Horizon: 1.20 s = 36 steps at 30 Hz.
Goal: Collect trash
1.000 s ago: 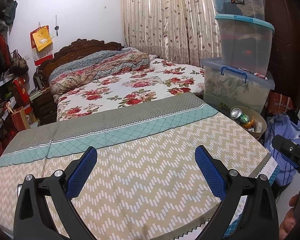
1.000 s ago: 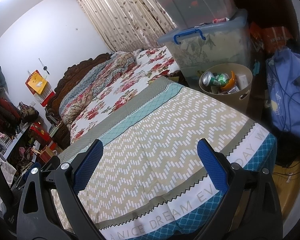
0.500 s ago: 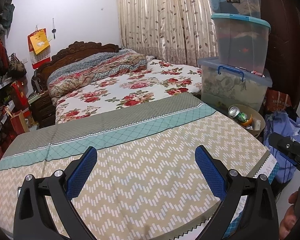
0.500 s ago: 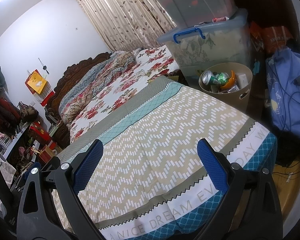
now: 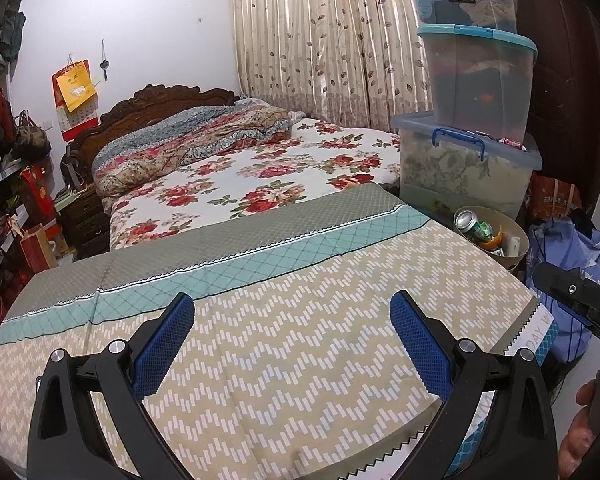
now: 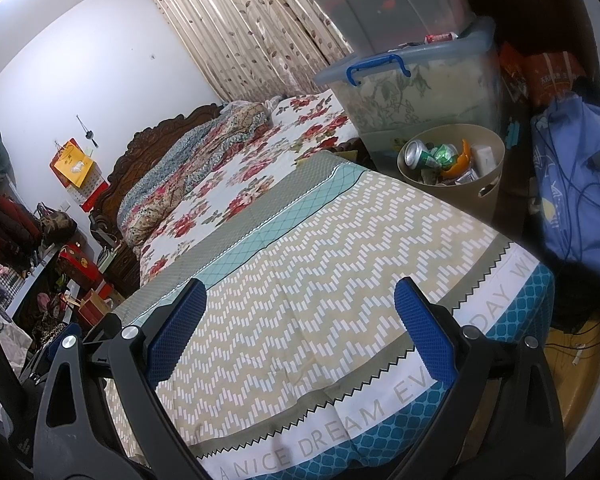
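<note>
A beige trash bin (image 6: 488, 192) stands beside the far right corner of the cloth-covered table (image 6: 340, 264); it holds a green can (image 6: 440, 155), an orange peel and other scraps. The same trash bin (image 5: 518, 236) shows at the right in the left wrist view, with the can (image 5: 474, 226) on top. My left gripper (image 5: 292, 344) hovers open over the near part of the table with nothing between its fingers. My right gripper (image 6: 300, 328) is open over the table's front edge, also holding nothing.
Stacked plastic storage boxes (image 5: 472, 92) rise behind the bin. A bed with a floral sheet (image 5: 260, 176) lies beyond the table. A blue bag (image 6: 576, 184) sits right of the bin. Shelves with bags (image 5: 4, 184) line the left wall.
The left wrist view has pulled back and up slightly, so the bin and boxes sit a little lower and farther off. The right gripper has barely moved. Both stay open.
</note>
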### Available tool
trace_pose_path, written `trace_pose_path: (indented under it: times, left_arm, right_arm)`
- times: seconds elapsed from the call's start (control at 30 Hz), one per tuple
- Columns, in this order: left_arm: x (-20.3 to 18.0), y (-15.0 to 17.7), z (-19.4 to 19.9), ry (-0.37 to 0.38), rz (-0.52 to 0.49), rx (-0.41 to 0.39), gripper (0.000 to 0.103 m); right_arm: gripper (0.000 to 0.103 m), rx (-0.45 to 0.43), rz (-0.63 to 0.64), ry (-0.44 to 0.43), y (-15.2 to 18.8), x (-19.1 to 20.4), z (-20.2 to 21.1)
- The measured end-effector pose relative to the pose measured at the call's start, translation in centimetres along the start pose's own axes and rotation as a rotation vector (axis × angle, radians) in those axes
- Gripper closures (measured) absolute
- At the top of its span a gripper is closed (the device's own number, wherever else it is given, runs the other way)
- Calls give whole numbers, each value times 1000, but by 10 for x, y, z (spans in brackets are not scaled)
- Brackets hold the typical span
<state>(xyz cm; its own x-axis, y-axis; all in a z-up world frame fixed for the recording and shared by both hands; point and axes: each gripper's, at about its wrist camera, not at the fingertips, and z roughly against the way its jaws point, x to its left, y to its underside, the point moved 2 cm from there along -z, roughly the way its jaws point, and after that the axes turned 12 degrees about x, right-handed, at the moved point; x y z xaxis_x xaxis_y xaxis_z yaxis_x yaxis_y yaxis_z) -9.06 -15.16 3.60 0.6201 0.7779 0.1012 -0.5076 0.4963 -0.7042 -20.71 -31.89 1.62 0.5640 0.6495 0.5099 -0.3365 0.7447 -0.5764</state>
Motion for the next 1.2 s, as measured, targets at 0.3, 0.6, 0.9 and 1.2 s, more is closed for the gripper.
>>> trace_pose_path:
  times: [0.3,0.6,0.9,1.2]
  left_arm:
    - [0,-1,-1,-4,0,0,9]
    - [1,-1,-1,-4,-1,0,9]
    - [2,0,-1,-4,1,2,9]
    - [8,2,-1,-6,3,2,9]
  right_arm:
    - [9,2,1,0,2,-1,-2]
    - [9,2,2,0,2,0,-2]
    - [9,2,2,1,2,1,-2]
    - [9,2,2,2,3,1,-2]
